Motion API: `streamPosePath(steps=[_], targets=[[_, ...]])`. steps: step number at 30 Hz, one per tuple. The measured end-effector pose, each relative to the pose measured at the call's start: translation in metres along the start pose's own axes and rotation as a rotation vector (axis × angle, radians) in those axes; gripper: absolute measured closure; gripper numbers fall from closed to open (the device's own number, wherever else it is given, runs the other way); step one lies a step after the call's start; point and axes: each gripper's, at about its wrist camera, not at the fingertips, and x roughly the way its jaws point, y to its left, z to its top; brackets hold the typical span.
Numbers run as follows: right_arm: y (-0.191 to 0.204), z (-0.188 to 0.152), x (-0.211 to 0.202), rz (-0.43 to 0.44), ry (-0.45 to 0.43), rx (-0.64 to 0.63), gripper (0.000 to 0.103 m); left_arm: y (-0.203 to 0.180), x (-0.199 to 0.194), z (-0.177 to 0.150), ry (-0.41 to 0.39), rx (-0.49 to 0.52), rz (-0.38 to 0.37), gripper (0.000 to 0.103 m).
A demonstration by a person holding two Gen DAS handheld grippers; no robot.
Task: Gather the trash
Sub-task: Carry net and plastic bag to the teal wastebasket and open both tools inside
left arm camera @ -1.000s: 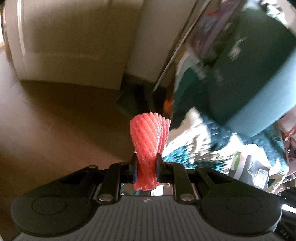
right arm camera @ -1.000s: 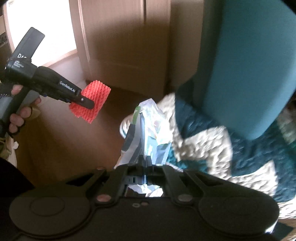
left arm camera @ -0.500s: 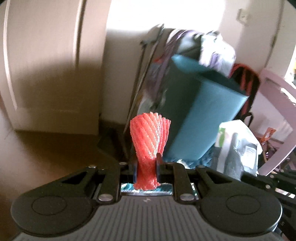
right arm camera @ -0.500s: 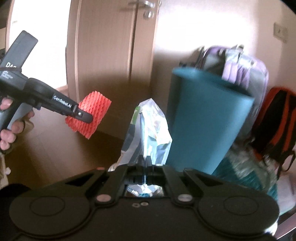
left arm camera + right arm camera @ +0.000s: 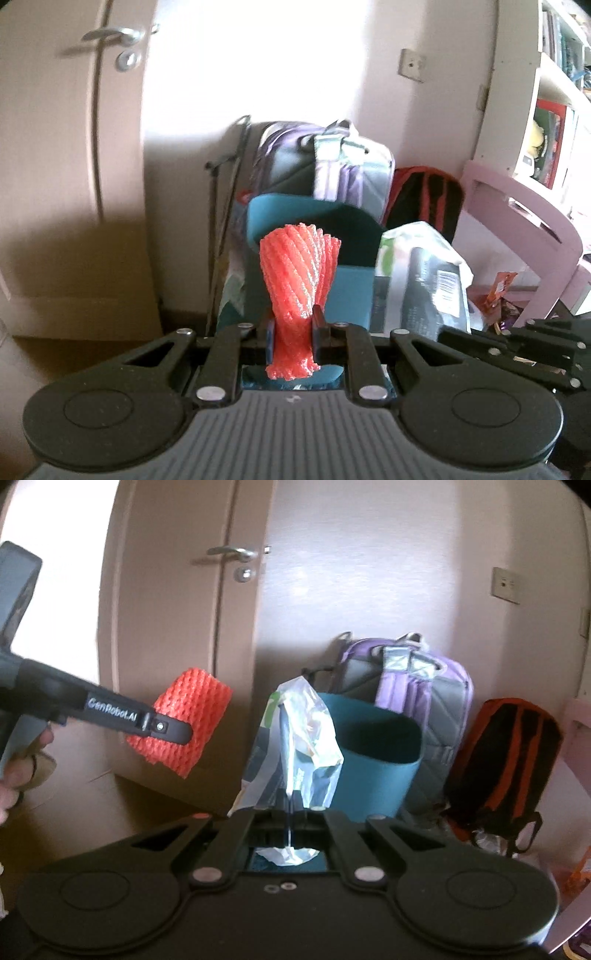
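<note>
Against the wall beside the door, a teal open-topped plastic bin [image 5: 373,753] stands on the floor, with a purple and grey backpack [image 5: 413,686] behind it and a black and orange backpack [image 5: 506,760] to its right.

The left gripper [image 5: 293,334] has its jaws drawn narrow on a red foam mesh fruit sleeve [image 5: 297,273], pinched near its lower end, so most of it stands free above the grip. The right gripper [image 5: 290,812] has its jaws fully together on a crumpled clear plastic wrapper with green and dark print [image 5: 295,746]. Both items are held in the air, short of the bin's near rim.

Risks, as judged:
- The sleeve is light and springy; on release it may cling to a pad or bounce off the rim onto the floor.
- The wrapper is limp and thin; it may drift wide if released short of the opening.
- The two grippers converge on one narrow opening and may collide.
</note>
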Motion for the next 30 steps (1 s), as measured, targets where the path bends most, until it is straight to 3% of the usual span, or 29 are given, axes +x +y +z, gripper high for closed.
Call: streamPosePath(steps=[7,13,20,30], targets=[[-0.036,0.043,0.013,-0.025,0.013,0.045,0.103,-0.026,0.016,0.043,-0.005,0.023,-0.001,0.085],[-0.048,0.071,0.025,-0.060,-0.004,-0.011,0.103,-0.038,0.041,0.076,-0.004,0.036,0.013,0.085],[-0.068,0.088,0.060,-0.065,0.028,-0.027,0.103,-0.036,0.092,0.091,0.048,0.049,0.049,0.085],[-0.091,0.086,0.130,-0.034,0.155,-0.031,0.103,-0.027,0.172,0.096,0.177,0.027,0.058,0.085]])
